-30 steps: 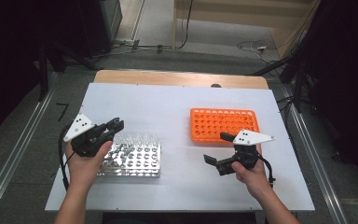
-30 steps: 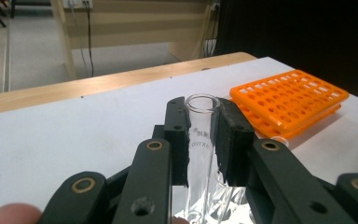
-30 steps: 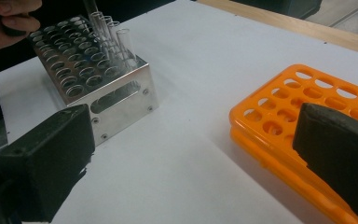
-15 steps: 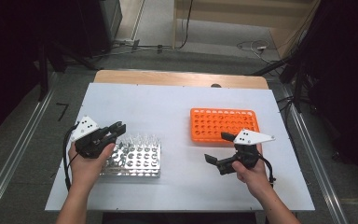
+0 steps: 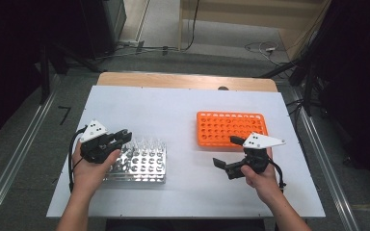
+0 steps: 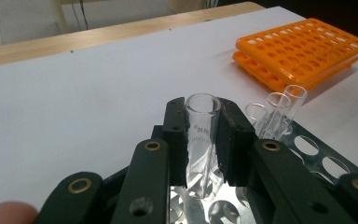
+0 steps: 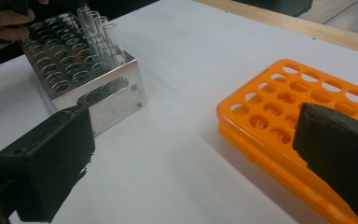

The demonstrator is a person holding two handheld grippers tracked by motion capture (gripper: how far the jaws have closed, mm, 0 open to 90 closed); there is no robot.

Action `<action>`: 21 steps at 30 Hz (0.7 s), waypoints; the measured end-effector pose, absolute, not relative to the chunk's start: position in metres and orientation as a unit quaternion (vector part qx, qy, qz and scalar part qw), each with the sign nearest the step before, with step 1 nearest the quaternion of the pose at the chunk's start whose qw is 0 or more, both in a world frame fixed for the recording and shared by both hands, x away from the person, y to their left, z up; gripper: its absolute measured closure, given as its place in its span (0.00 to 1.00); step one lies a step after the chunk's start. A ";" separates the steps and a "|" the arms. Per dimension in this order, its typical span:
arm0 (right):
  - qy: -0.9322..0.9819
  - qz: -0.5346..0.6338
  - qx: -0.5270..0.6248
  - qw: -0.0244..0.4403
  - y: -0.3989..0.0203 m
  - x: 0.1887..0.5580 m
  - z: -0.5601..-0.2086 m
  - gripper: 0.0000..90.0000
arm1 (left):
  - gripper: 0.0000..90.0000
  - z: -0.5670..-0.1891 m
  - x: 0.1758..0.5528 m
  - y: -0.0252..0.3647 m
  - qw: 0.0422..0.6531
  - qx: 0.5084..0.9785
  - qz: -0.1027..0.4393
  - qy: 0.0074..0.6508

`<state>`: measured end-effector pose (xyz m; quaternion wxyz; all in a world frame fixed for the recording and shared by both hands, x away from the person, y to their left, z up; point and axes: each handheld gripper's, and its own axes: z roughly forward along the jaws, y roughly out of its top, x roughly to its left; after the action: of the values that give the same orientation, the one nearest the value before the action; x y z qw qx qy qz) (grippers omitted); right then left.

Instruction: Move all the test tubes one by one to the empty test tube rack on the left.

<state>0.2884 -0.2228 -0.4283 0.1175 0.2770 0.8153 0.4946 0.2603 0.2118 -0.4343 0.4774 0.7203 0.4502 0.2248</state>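
A: Left gripper, what's between the jaws?

B: A clear glass tube, upright, pinched between the two black pads in the centre of the left gripper view. Its open rim sticks up just above the pad tops; its lower end goes down into the metal rack at the bottom of the frame.

A: Where is that in the high view?

B: Lower left. The left gripper sits over the near-left corner of the metal rack, on the white table. The tube itself is too small to pick out there.

A: Other tubes?

B: A few more clear ones stand in the rack just right of the held one. In the right gripper view they show at upper left, clustered at the rack's far corner.

A: Right gripper?

B: Right gripper in the high view's lower right, jaws spread wide, nothing between them. It is just in front of the orange rack. In its own view the two pads sit at the frame's left and right edges, the right one covering part of the orange rack.

A: Anything cut off or hidden?

B: The held tube's bottom is hidden behind the jaws, so I can't tell which hole it's in. The left hand is cropped at the upper left corner of the right gripper view.
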 end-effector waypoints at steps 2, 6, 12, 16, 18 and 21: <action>0.815 0.494 0.279 0.119 -0.224 0.289 -0.428 0.00 | 0.82 -0.435 0.260 0.212 0.477 0.718 0.221 0.455; 0.813 0.495 0.283 0.121 -0.226 0.289 -0.428 0.00 | 0.80 -0.435 0.260 0.214 0.476 0.721 0.216 0.454; 0.811 0.496 0.285 0.124 -0.229 0.288 -0.426 0.00 | 0.84 -0.431 0.257 0.209 0.463 0.739 0.219 0.438; 0.810 0.496 0.286 0.125 -0.229 0.288 -0.426 0.00 | 0.80 -0.432 0.257 0.209 0.467 0.735 0.214 0.442; 0.810 0.496 0.287 0.125 -0.229 0.288 -0.426 0.00 | 0.75 -0.431 0.257 0.211 0.470 0.731 0.212 0.446; 0.808 0.497 0.289 0.127 -0.233 0.288 -0.425 0.00 | 0.67 -0.430 0.255 0.216 0.484 0.718 0.212 0.454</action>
<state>0.2876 -0.2326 -0.4253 0.1267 0.2885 0.8085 0.4971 0.2548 0.2155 -0.4299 0.4837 0.7175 0.4540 0.2124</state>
